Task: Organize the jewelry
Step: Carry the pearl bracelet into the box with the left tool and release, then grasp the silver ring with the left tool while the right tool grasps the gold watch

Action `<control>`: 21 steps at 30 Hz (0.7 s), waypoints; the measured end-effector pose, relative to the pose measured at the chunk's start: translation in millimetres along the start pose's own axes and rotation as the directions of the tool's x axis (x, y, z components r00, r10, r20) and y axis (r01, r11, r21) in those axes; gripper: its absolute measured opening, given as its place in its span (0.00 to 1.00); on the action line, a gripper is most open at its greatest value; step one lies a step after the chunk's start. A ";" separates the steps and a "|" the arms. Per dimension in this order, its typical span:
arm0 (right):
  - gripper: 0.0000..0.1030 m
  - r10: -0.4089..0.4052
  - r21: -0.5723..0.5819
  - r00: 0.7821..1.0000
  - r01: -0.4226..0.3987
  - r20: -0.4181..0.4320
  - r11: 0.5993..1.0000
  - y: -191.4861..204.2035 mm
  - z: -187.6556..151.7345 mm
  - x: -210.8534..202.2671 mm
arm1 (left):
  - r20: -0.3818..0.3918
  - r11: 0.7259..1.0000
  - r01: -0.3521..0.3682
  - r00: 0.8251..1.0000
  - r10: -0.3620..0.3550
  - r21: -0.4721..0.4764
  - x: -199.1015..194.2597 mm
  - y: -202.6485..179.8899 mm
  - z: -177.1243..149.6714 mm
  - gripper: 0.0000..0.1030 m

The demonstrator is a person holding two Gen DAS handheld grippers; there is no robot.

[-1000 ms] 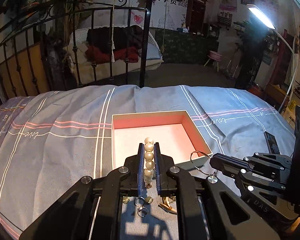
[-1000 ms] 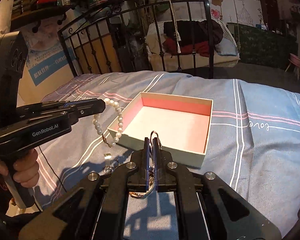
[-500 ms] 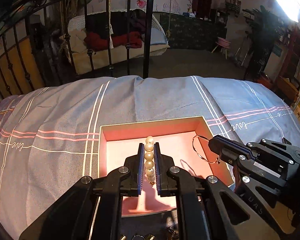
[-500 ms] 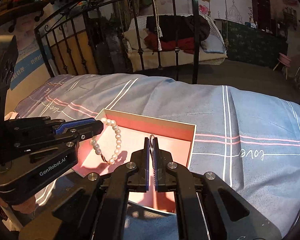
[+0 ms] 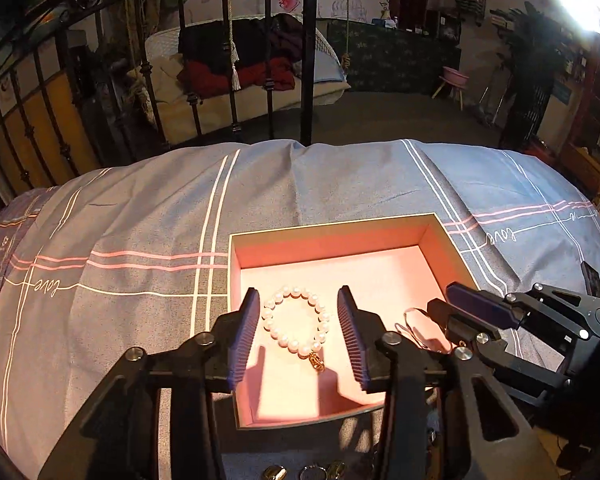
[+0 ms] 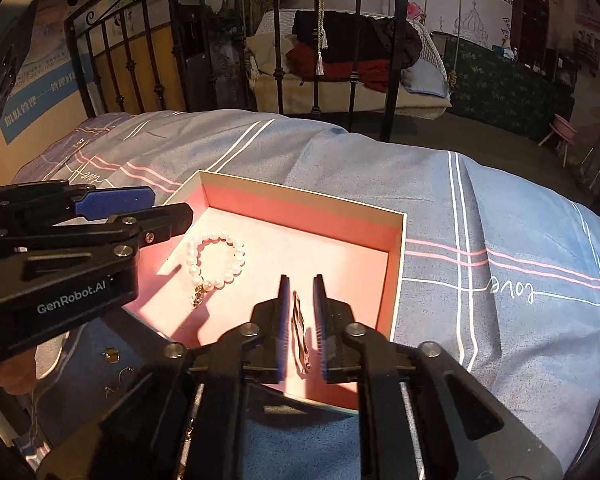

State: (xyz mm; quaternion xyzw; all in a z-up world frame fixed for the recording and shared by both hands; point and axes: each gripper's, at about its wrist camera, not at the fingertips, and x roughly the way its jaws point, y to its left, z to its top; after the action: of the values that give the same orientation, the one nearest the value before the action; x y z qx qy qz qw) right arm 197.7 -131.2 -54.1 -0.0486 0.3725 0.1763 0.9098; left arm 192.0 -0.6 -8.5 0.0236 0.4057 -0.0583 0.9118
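Observation:
A pearl bracelet (image 5: 295, 322) with a gold charm lies flat on the pink floor of an open box (image 5: 332, 236); it also shows in the right wrist view (image 6: 216, 258). My left gripper (image 5: 299, 332) is open, its jaws wide on either side of the bracelet, just above the box. My right gripper (image 6: 301, 320) is open by a small gap over the box (image 6: 396, 264), with a thin metal bangle (image 6: 299, 330) standing on edge between the jaws. The bangle shows faintly in the left wrist view (image 5: 414, 326).
The box sits on a blue-grey striped bedspread (image 5: 140, 220). Several small gold pieces lie on the cloth in front of the box (image 5: 308, 472), and also show in the right wrist view (image 6: 114, 364). A black iron bed frame (image 5: 308, 60) stands behind.
Both grippers moved forward over the box and opened. The pearl bracelet dropped from the left jaws onto the box floor. The right jaws parted around the bangle.

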 end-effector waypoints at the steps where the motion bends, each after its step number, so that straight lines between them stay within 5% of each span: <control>1: 0.62 -0.012 0.008 1.000 0.012 0.018 1.000 0.3 -2.7 -6.1 | 0.007 1.000 0.005 1.000 -0.004 -0.005 -5.8 3.5 -2.4 0.51; 2: 0.70 -0.024 0.013 0.999 0.023 0.044 1.000 1.1 -5.0 -13.9 | 0.019 1.000 0.010 1.000 -0.009 -0.011 -11.7 6.9 -5.3 0.58; 8: 0.76 -0.027 0.087 0.994 0.018 0.102 0.996 -3.8 -37.6 -55.1 | 0.047 0.999 0.009 0.999 -0.008 -0.034 -45.2 27.3 -49.0 0.72; 16: 0.77 0.007 0.118 1.000 -0.008 0.013 0.993 5.2 -101.6 -63.4 | -0.028 0.997 0.039 0.999 -0.041 -0.072 -51.5 20.3 -120.8 0.72; 21: 0.77 0.007 0.075 1.000 -0.005 -0.029 0.997 20.3 -117.0 -57.6 | -0.060 0.999 0.034 0.998 -0.034 -0.004 -38.9 -3.1 -126.8 0.65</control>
State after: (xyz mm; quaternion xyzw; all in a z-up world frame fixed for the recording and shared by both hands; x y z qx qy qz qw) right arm 75.2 -154.4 -97.2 -0.0159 0.3924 0.1643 0.9049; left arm 72.3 11.2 -64.6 0.0171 0.4332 -0.0723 0.8982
